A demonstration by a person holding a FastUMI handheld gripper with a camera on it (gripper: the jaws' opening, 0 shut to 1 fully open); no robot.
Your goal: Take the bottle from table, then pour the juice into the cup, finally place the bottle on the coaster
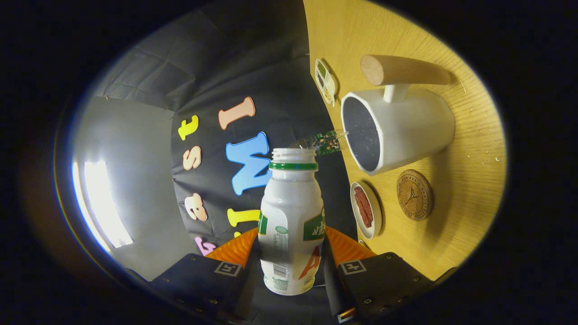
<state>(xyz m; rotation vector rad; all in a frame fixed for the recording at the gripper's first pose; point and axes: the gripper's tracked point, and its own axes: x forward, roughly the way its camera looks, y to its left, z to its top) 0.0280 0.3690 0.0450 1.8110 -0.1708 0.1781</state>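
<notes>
We have the bottle [291, 221] off the table [465, 234], clamped between both fingers of our gripper [291, 246] and tipped right over, its open mouth turned toward the cup [397, 131]. A thin stream of juice [323, 142] runs from the neck to the cup's rim, so we judge the pour is underway. The cup stands near the table's edge, with the coaster [414, 194] bare just beside it. What remains for us: finish pouring, right the bottle, set it on the coaster.
</notes>
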